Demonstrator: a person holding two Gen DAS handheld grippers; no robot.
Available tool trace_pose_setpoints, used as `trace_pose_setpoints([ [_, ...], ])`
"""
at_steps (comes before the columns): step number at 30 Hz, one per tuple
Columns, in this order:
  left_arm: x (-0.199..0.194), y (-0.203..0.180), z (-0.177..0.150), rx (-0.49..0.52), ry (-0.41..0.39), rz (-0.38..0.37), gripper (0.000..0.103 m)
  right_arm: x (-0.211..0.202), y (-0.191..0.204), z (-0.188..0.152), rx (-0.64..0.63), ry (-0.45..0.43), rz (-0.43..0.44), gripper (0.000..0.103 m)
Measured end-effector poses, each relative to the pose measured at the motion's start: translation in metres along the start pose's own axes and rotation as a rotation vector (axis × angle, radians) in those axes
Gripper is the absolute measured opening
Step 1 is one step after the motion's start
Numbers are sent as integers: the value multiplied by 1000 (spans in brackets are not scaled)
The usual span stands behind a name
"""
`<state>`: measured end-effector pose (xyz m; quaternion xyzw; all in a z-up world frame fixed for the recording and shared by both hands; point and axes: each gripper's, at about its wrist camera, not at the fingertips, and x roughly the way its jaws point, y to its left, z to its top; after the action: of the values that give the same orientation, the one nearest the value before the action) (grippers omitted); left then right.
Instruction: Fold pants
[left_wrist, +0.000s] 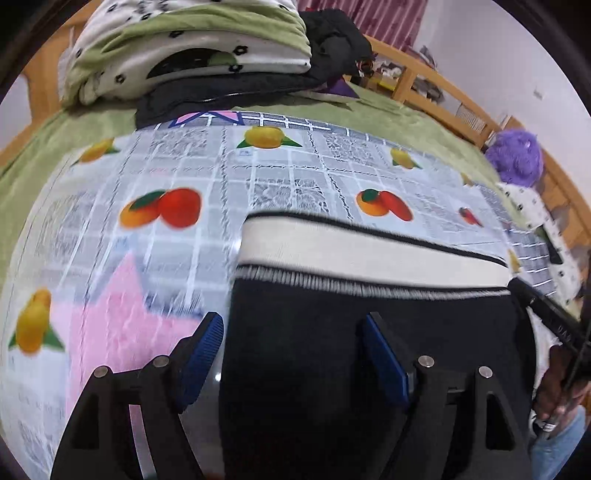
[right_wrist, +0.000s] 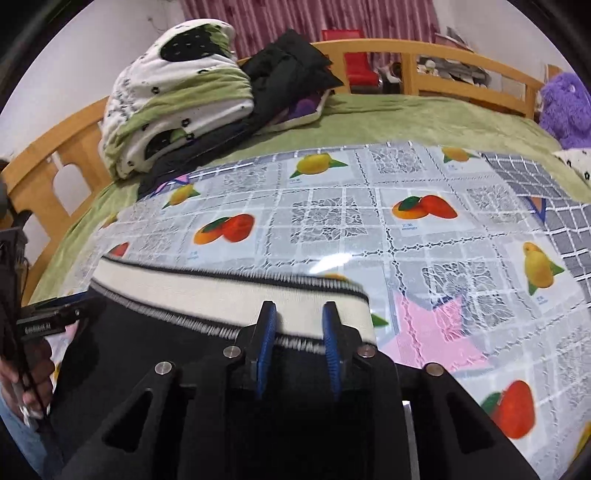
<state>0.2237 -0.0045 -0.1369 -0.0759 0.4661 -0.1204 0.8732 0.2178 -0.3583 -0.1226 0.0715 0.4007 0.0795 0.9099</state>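
Fingers on the left: the left gripper (left_wrist: 291, 354) has its two blue pads (left_wrist: 202, 360) spread wide apart; one pad sits over the black cloth and the other hangs over the mat beside it; nothing is pinched between them.

Fingers on the right: the right gripper (right_wrist: 301, 339) has its pads (right_wrist: 266, 345) only a little way apart; they sit right at the white waistband (right_wrist: 221, 291), near its right end; black cloth lies under them, but I cannot tell if they are squeezing it or just resting above it.

Where the pants are: the black pants (left_wrist: 369, 332) lie on the fruit mat (right_wrist: 369, 229), which is spread on the green bed cover (right_wrist: 406, 114); the waistband points away toward the bed rail (right_wrist: 424, 51); the legs run back under the grippers and out of sight.

Step in hand: it looks like an early step; both grippers are up at the top of the pants, one near each side, getting ready to take hold.

Next move: I think each gripper has to close on its own side of the waist; the left one needs to come in more so both pads meet cloth; then one side can be carried over the other.

Other things nearby: a folded quilt (right_wrist: 177, 107) and a dark jacket (right_wrist: 288, 70) are piled at the far end of the bed, well away; a purple fluffy toy (right_wrist: 565, 107) sits off to the right.
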Motion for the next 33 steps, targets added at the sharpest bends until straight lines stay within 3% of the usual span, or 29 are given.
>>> trace_pose_setpoints([
  [4, -12, -2, -27, 25, 89, -30, 75, -27, -2, -29, 5, 20, 33, 32],
  [8, -28, -9, -68, 72, 106, 6, 75, -46, 0, -56, -28, 40, 21, 32],
  [11, -42, -7, -95, 24, 113, 2, 75, -63, -2, -74, -6, 37, 23, 32],
  [20, -78, -1, -129, -5, 104, -14, 75, -98, -6, -138, 47, 69, 3, 34],
  [25, -89, -5, -144, 3, 119, 2, 75, -105, -7, -148, 67, 103, -5, 36],
  [33, -138, -43, -138, 91, 46, 50, 75, -141, 8, -139, 86, 91, -57, 37],
])
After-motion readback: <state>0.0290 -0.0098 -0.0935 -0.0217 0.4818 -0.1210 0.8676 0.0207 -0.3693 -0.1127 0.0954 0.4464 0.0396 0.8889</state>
